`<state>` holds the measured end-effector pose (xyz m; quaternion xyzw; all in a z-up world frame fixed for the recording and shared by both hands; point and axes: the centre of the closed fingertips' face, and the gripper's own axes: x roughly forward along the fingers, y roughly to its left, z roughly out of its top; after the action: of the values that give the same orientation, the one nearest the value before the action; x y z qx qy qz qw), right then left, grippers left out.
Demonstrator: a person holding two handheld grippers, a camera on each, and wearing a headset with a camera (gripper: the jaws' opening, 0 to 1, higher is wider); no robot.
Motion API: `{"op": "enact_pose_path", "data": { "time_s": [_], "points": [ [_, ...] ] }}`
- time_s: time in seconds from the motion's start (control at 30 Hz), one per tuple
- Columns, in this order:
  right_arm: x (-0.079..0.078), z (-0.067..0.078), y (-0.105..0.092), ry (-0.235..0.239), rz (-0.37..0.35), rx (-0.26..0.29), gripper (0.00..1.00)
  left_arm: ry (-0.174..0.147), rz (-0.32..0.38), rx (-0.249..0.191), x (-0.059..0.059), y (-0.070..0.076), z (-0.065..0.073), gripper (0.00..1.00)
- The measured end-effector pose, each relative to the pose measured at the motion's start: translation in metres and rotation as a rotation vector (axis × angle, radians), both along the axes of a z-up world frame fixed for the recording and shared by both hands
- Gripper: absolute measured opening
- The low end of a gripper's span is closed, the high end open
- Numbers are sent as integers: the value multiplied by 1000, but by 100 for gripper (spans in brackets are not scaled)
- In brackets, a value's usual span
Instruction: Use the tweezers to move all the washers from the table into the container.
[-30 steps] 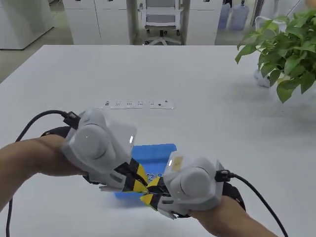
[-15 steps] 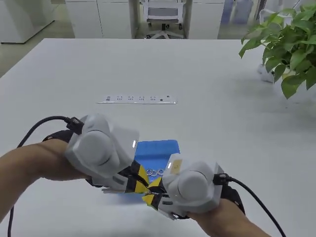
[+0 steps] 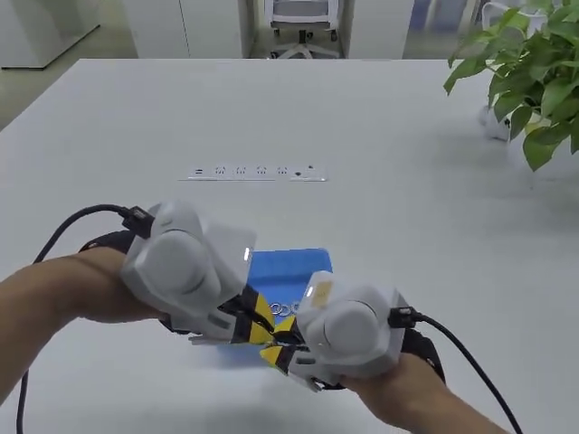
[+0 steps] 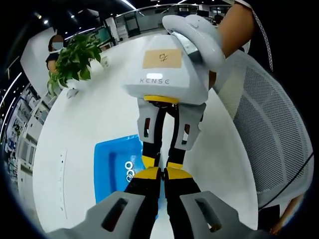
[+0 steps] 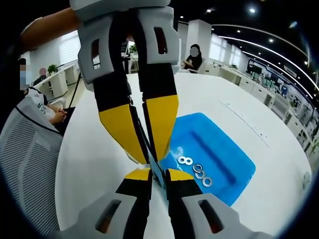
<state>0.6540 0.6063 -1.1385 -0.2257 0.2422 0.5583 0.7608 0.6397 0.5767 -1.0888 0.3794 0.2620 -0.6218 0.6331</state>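
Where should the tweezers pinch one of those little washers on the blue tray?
Probably pinch the rim of the end washer, one tip through its hole, coming from above. It lies flat on the blue tray, so its edge gives little to catch.

The container [image 3: 294, 271] sits on the surface [image 3: 407, 199] near the person's edge, with the washers [image 3: 282, 310] clustered inside it toward its near end. The left tongs [image 3: 256, 327] and right tongs [image 3: 277, 347] meet tip to tip just above the container's near rim, left from the left side and right from the right. The tweezers [image 5: 155, 172] are pinched between both pairs of jaws. Beyond the container, well apart, a power strip [image 3: 256, 172] lies crosswise on the surface. A potted plant [image 3: 525, 81] stands at the far right. An office chair [image 3: 303, 16] stands behind the far edge.
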Motion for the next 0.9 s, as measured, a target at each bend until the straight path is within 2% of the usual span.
{"op": "enact_pose_path", "data": {
  "time_s": [0.4,0.7,0.77,0.9],
  "points": [
    [2,-5,1,13,2,-1,12,15,-4,-3,3,0,-5,6],
    [2,0,-1,5,-9,8,12,10,-6,-12,5,-1,-4,6],
    [2,0,-1,14,-12,9,12,27,-7,-16,5,-2,-4,6],
    [2,1,-3,26,-25,13,12,28,-16,-10,7,-3,-4,6]
  ]
}}
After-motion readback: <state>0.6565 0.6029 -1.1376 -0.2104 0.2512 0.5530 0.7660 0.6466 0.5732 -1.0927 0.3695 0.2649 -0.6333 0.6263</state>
